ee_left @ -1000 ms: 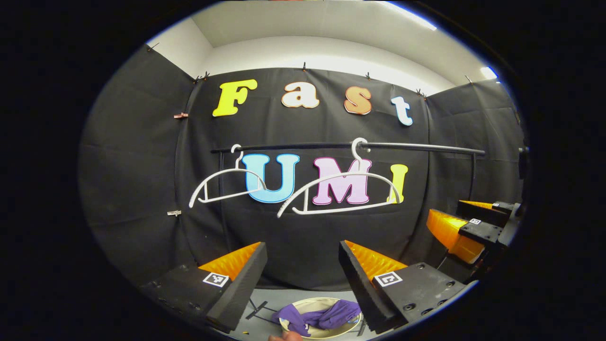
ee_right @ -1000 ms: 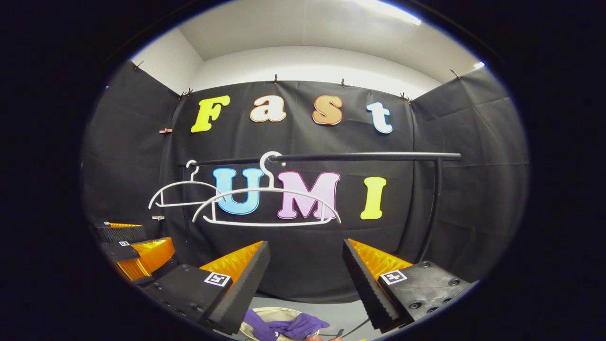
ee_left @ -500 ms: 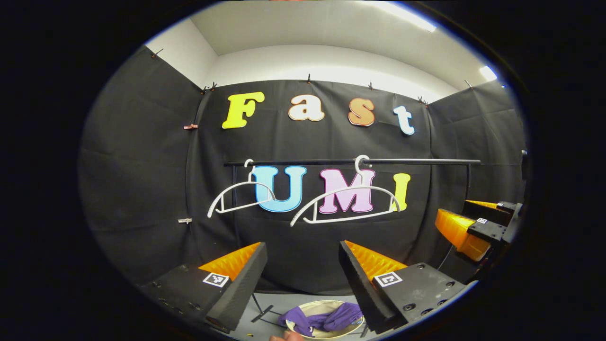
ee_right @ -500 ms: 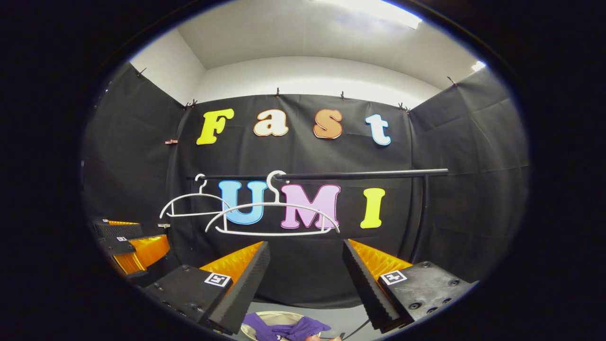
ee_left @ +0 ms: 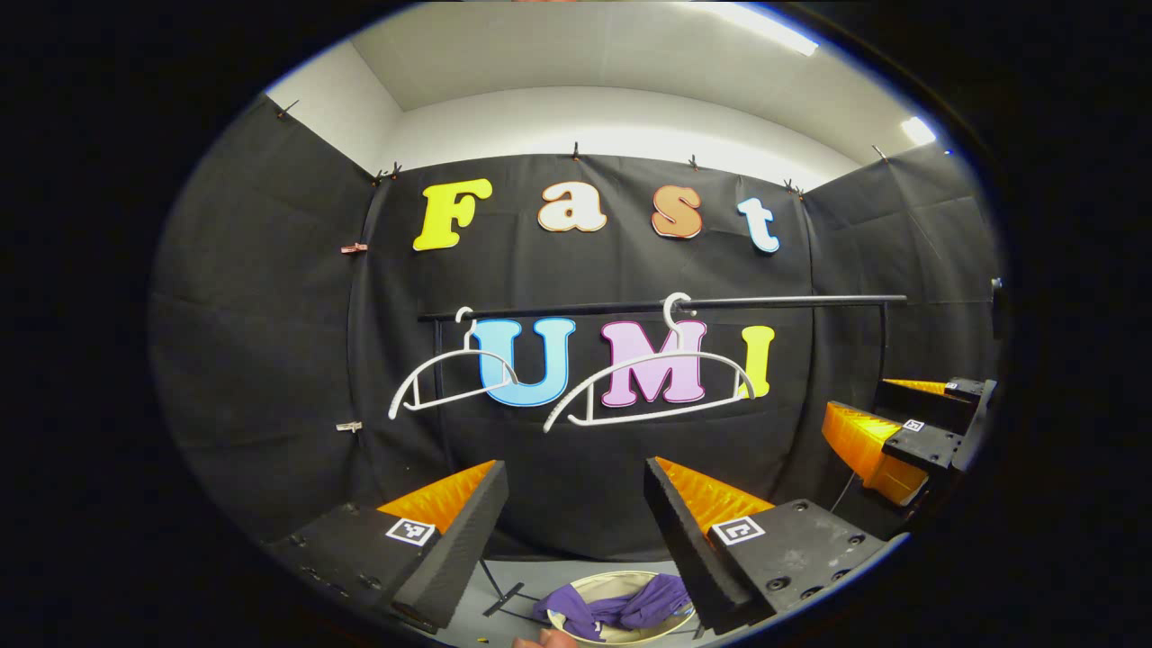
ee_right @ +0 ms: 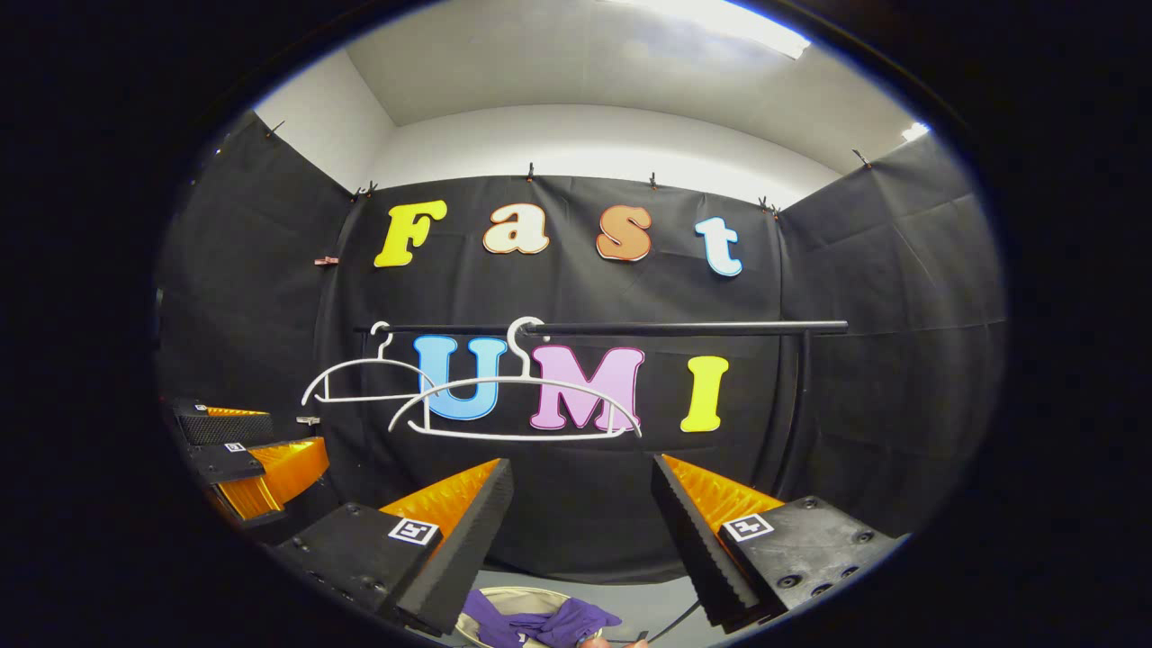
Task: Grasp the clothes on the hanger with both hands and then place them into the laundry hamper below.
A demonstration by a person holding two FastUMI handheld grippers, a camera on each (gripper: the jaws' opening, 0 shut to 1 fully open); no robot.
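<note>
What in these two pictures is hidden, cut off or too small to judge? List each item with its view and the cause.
- Hamper, left gripper view: only part of the rim shows; the left tool's fingers and the picture's lower edge cover the rest.
- Purple clothes, right gripper view: cut off by the lower edge, so the full garment can't be made out.
- Rack, right gripper view: its post runs down behind the right tool, hiding the base.
</note>
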